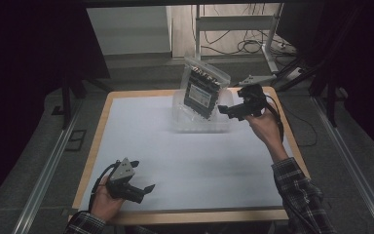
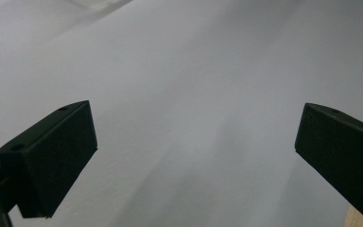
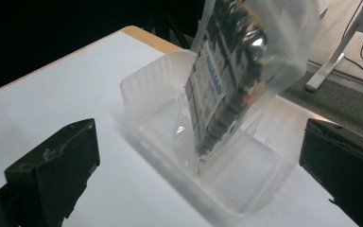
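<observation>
1. High view count: one clear plastic bag (image 1: 203, 90) with dark contents, one clear plastic tub (image 1: 200, 122), one bench (image 1: 190, 161) covered in white, two tools.
2. The bag stands in the tub at the bench's 12 o'clock edge, its lower end down inside the tub and its upper half rising well above the rim.
3. Its long axis runs near upright, tilted a little; the sealed top points up and away toward 12 o'clock, the bottom edge points down into the tub.
4. In the right gripper view the bag (image 3: 236, 75) leans with its top toward 1 o'clock, and the tub (image 3: 179, 142) lies with its long side running from 10 o'clock to 4 o'clock.
5. The right tool (image 1: 231, 112) sits just beside the tub at the tub's 3 o'clock side, aimed toward 9 o'clock at the bag. Its jaws stand wide apart, holding nothing, the bag between and beyond them.
6. The left tool (image 1: 146, 190) hovers low near the bench's 7 o'clock corner, well apart from the tub, aimed toward 3 o'clock. Its jaws are spread wide over bare white surface.
</observation>
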